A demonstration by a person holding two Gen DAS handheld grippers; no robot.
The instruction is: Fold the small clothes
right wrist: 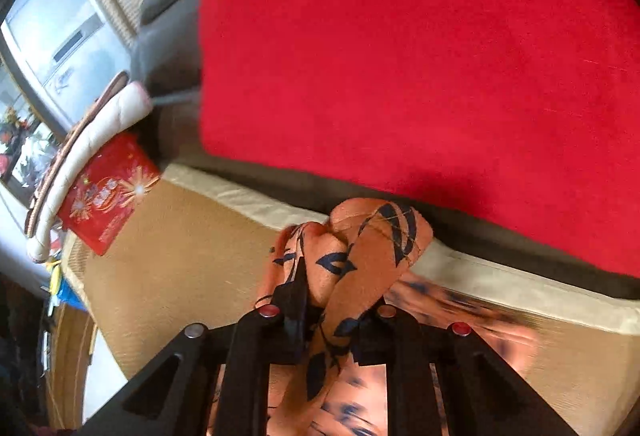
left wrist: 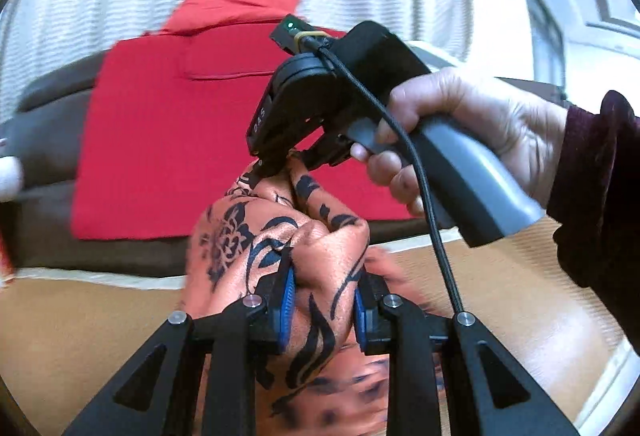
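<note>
Both grippers clamp one orange cloth [left wrist: 320, 256] with a black print, held bunched above the tan mat [left wrist: 100, 316], probably lifted for spreading or a first fold. The left gripper [left wrist: 324, 310] pinches it between its blue pads [left wrist: 289, 300]. The right gripper [left wrist: 280, 172], pointing steeply down from the far right, bites the bunch's far end. The right hand [left wrist: 460, 140] wraps the grey handle. A folded red garment [left wrist: 180, 140] lies flat beyond, apart from the cloth.

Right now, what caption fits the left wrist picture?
Both tools pinch the orange patterned cloth before a red garment.
</note>
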